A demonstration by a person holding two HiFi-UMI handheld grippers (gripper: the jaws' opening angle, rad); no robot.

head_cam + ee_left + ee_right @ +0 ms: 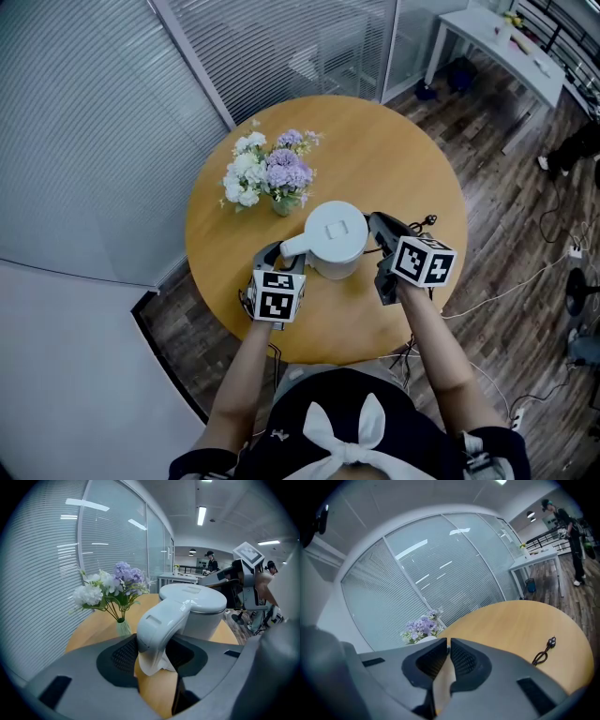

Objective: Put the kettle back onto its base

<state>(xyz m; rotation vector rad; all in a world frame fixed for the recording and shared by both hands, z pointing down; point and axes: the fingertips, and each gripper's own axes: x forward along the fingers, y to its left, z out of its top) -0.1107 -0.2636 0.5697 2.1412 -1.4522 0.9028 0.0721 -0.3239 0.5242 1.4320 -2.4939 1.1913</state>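
Note:
A white kettle stands upright near the middle of the round wooden table; I cannot make out its base beneath it. My left gripper is at the kettle's near-left side. In the left gripper view the kettle's handle fills the gap between the jaws, both pads against it, with the kettle body just beyond. My right gripper rests close to the kettle's right side. Its jaws are shut and hold nothing. A black plug and cord lie on the table to the right.
A small vase of white and purple flowers stands behind the kettle to the left. Glass walls with blinds run behind the table. A white desk stands far right, and a person is in the distance.

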